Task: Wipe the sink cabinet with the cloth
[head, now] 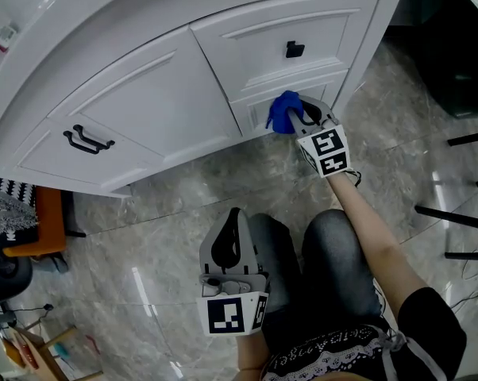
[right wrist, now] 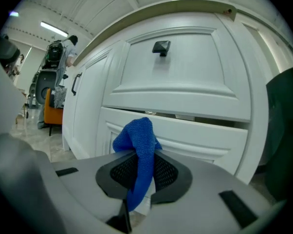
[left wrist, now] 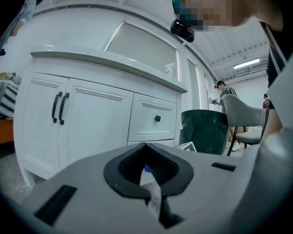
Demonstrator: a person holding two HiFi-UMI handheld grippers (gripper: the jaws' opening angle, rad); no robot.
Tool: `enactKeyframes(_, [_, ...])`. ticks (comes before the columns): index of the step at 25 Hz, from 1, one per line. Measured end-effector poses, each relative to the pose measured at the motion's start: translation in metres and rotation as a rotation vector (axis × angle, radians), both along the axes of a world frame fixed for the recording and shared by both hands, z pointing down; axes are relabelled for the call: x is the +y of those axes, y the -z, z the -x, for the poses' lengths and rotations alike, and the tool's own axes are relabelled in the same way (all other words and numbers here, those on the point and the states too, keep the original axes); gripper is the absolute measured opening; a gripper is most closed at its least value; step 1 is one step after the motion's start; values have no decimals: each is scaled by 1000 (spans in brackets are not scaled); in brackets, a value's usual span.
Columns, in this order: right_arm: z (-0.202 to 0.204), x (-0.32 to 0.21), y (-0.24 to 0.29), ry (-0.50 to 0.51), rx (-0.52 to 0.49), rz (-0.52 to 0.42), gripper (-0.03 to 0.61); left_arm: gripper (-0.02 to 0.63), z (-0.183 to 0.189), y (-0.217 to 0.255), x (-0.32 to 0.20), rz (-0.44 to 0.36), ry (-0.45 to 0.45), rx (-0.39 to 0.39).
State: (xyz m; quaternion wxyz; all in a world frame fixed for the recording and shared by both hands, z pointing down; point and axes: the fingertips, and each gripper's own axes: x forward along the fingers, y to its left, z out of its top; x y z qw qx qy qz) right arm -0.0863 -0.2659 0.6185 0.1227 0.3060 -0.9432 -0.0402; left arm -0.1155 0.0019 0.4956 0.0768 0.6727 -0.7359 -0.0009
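Observation:
The white sink cabinet point(head: 159, 94) point(left wrist: 98, 116) point(right wrist: 185, 82) curves across the top of the head view. My right gripper point(head: 302, 119) point(right wrist: 141, 155) is shut on a blue cloth point(head: 283, 111) point(right wrist: 139, 145). The bunched cloth is held against the lower drawer front point(head: 259, 105) point(right wrist: 200, 135), below the drawer with the black knob point(head: 294, 50) point(right wrist: 161, 47). My left gripper point(head: 233, 221) point(left wrist: 146, 150) is held low over the person's knees, well back from the cabinet. Its jaws are together with nothing between them.
Two black door handles point(head: 88, 140) point(left wrist: 60, 107) sit on the cabinet's left doors. An orange stool point(head: 40, 228) stands at the left. Right of the cabinet are a dark green bin point(left wrist: 207, 128) point(right wrist: 285, 130), a grey chair point(left wrist: 244, 116) and black chair legs point(head: 461, 213). The floor is grey marble tile point(head: 159, 213).

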Motion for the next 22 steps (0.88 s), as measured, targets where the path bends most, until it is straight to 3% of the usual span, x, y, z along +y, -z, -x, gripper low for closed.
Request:
enactKeyframes(5, [-34,-15,3,-87,-92,62,60,5,2,-1,0,-5,-1,5])
enactKeyframes(9, [-87,-49,-13,-268,-88,105,60,5,-4,-2,-2,-3,-18,9])
enactKeyframes(14, [-108,-63,-19,-291,-14,42,60,5,-7,-1,-4,-2,-27,2])
enactKeyframes(18, [-138,-80,-25,-413,-57,84,60,5,-6,-2,2,2,-14,0])
enactKeyframes(22, [-139,-77,-25,-430,-51,75,60,5,-1,-5,5,10,-4,-2])
